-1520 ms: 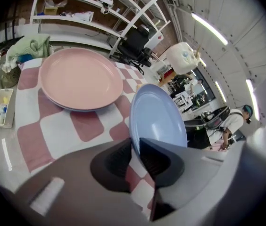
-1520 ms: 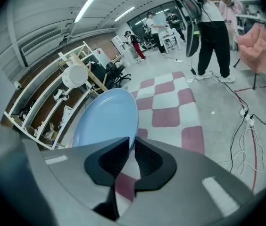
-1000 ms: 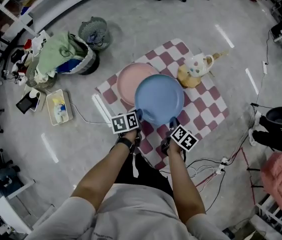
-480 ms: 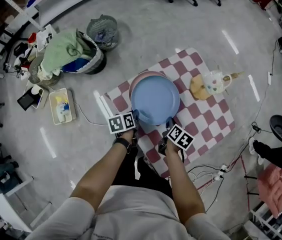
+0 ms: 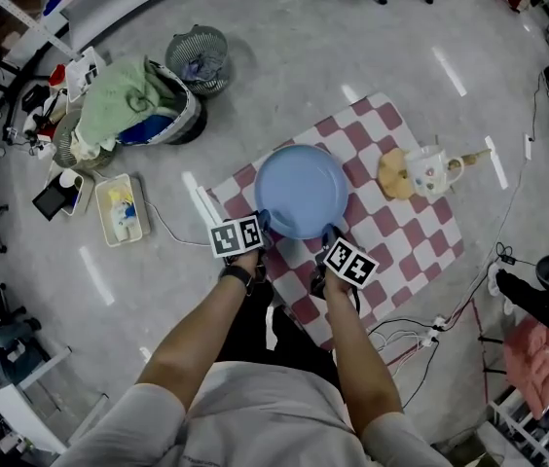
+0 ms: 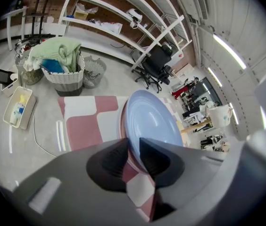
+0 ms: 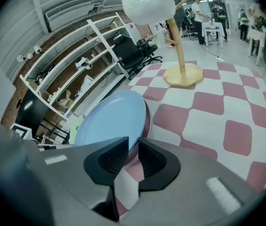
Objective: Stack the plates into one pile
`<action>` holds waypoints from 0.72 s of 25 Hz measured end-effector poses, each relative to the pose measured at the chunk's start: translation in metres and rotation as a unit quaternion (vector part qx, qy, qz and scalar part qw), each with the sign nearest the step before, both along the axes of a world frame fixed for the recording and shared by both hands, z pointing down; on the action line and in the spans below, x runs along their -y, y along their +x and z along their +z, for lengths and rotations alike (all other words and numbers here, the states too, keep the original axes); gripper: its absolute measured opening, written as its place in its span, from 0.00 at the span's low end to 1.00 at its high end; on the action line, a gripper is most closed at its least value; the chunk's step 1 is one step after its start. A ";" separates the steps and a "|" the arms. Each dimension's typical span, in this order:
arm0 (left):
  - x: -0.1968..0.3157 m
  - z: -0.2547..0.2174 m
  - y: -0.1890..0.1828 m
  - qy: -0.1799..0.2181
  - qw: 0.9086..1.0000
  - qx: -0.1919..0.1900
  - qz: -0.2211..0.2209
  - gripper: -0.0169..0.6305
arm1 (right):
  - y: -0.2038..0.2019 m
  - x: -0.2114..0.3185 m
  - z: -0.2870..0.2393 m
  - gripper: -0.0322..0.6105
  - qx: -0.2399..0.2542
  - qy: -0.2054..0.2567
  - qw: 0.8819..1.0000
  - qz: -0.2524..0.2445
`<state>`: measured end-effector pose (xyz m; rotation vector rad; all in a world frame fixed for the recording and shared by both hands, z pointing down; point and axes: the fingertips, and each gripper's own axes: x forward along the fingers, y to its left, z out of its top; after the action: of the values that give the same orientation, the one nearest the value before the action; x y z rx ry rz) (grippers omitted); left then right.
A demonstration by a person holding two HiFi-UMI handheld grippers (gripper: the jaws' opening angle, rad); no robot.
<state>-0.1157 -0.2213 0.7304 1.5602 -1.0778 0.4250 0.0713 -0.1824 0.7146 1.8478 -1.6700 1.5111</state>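
The left claw (image 5: 261, 222) and right claw (image 5: 330, 233) each pinch the blue plate's (image 5: 302, 191) near rim, sharing its weight. It sits squarely over the pink plate (image 7: 146, 117), apparently for stacking.

Both forearms reach forward side by side. The left gripper (image 5: 262, 222) and right gripper (image 5: 330, 234) each pinch the blue plate (image 5: 302, 188) rim between closed jaws.

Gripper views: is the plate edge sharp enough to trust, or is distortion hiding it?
Left gripper view: heavy fisheye, dark corners, yet the blue plate is sharp; only the near jaws look soft. Right gripper view: same, shelves bow. Head view: light streaks glare on the floor.
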 end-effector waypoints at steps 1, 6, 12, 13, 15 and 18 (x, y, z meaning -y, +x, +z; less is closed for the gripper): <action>0.001 0.001 0.000 0.000 1.000 0.000 0.004 0.10 | -0.001 0.001 0.002 0.14 -0.006 -0.002 1.000 -0.004; 0.000 0.007 0.001 0.002 1.000 0.007 0.024 0.11 | 0.000 0.000 0.010 0.16 -0.088 -0.028 0.994 -0.061; -0.005 0.005 -0.010 0.009 0.999 0.030 0.025 0.13 | 0.008 0.000 0.004 0.16 -0.145 -0.028 0.985 -0.093; -0.007 0.004 -0.012 0.012 0.999 0.036 0.023 0.12 | 0.011 0.000 0.001 0.16 -0.148 -0.025 0.984 -0.092; -0.007 -0.002 -0.017 0.022 0.998 0.051 0.021 0.12 | 0.014 -0.001 -0.005 0.16 -0.150 -0.016 0.985 -0.088; -0.004 -0.019 -0.017 0.050 0.996 0.067 0.020 0.12 | 0.012 -0.002 -0.022 0.16 -0.135 0.006 0.986 -0.092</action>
<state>-0.1327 -0.2175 0.7112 1.6624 -1.1886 0.5150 0.0831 -0.1800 0.6929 1.7557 -1.6684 1.1244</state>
